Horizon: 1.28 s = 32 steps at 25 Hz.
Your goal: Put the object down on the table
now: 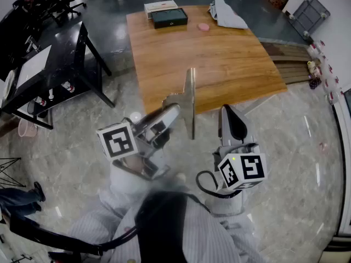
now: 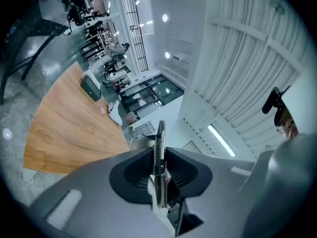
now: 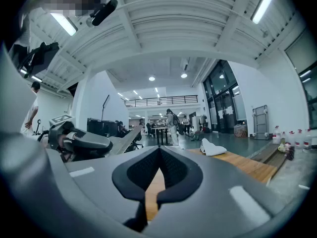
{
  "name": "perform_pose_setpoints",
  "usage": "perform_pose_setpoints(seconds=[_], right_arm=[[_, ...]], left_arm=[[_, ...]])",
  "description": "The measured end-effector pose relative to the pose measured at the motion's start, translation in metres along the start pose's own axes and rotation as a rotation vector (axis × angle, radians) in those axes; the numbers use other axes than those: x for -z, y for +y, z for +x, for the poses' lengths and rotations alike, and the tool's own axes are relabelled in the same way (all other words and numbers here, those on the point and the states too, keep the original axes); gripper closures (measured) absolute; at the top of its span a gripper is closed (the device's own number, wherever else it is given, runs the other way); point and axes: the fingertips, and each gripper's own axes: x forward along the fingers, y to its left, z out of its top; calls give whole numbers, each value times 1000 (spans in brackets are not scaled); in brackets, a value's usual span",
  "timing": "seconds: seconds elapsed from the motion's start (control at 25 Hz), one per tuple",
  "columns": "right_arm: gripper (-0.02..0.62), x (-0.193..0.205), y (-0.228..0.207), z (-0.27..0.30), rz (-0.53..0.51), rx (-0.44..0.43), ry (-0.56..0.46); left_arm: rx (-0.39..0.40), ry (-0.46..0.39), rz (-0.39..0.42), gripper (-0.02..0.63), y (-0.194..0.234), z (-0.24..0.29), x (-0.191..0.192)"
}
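Note:
My left gripper is shut on a thin flat silvery metal object, which stands on edge and reaches over the near edge of the wooden table. In the left gripper view the metal object runs edge-on between the dark pads, which press on both its faces; my left gripper points toward the table. My right gripper hovers to the right, just short of the table's near edge. Its jaws are shut with nothing between them.
At the table's far end lie a dark green case, a white box, a small pink thing and a white cloth. A black table stands at the left. A metal cart stands far right.

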Motion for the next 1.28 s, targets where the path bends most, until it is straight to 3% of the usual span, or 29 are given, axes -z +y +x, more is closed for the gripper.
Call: perform_pose_setpoints(seconds=[0.96, 1.28], right_arm=[[581, 11, -27, -17, 9, -47, -3], [581, 31, -59, 20, 53, -72, 39]], left_arm=[[-68, -48, 21, 520, 11, 13, 21], [-109, -42, 13, 520, 39, 50, 11]])
